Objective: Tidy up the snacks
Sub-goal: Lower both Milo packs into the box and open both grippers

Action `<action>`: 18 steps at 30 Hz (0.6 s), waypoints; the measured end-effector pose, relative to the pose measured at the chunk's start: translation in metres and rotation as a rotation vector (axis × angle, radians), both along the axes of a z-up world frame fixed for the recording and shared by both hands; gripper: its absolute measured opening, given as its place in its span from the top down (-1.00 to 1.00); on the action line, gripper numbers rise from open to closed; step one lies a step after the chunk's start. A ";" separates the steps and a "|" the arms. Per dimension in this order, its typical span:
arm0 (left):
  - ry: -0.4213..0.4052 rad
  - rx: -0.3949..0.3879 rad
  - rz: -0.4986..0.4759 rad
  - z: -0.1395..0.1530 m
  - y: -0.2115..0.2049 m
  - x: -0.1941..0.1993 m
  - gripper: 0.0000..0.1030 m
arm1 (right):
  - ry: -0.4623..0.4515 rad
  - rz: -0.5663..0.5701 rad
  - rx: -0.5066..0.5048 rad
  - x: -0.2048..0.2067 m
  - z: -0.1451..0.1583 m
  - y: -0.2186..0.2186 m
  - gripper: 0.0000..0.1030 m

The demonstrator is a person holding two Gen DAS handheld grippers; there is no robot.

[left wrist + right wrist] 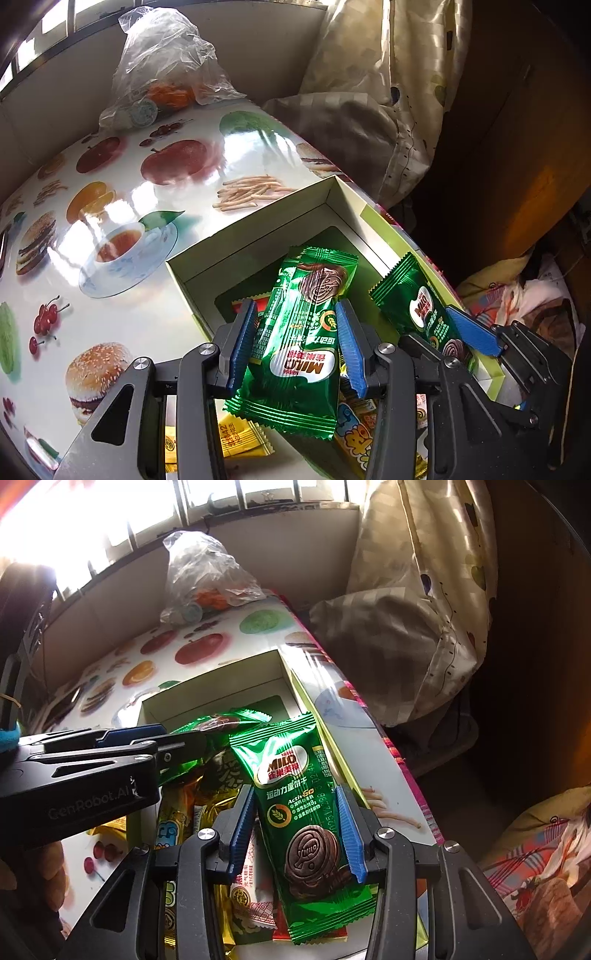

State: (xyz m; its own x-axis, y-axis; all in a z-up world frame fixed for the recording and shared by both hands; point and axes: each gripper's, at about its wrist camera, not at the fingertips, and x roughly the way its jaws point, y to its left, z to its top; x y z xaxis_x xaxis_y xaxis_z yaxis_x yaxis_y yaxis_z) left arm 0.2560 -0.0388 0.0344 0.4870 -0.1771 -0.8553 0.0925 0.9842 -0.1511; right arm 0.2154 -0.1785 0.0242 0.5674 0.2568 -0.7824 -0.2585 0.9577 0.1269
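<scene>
My left gripper (301, 345) is shut on a green Milo biscuit packet (303, 332) and holds it over the open white cardboard box (258, 236). My right gripper (299, 834) is shut on a second green Milo packet (306, 812) at the box's near right side. That second packet (421, 310) and the right gripper (480, 339) also show in the left wrist view. The left gripper (122, 746) crosses the right wrist view from the left. Several yellow, white and red snack packets (207, 812) lie under both grippers.
The box stands on a table with a glossy food-print cloth (110, 206). A clear plastic bag (166, 66) with orange contents sits at the table's far end by the wall. Bedding and a patterned curtain (424, 590) lie beyond the table's right edge (399, 768).
</scene>
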 end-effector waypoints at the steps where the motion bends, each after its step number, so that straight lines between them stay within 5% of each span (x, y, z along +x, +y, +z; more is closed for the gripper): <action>1: 0.000 -0.001 0.002 0.000 0.000 0.000 0.13 | -0.005 0.003 -0.002 0.000 0.000 0.000 0.18; 18: -0.031 -0.028 0.008 0.009 0.005 -0.008 0.11 | -0.034 0.001 0.001 -0.006 0.004 0.001 -0.04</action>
State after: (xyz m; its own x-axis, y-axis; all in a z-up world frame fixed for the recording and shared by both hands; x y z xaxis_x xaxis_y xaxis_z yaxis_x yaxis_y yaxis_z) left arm 0.2476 -0.0340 0.0436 0.5149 -0.1971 -0.8343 0.0899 0.9803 -0.1761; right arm 0.2089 -0.1777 0.0285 0.5934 0.2584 -0.7623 -0.2638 0.9572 0.1192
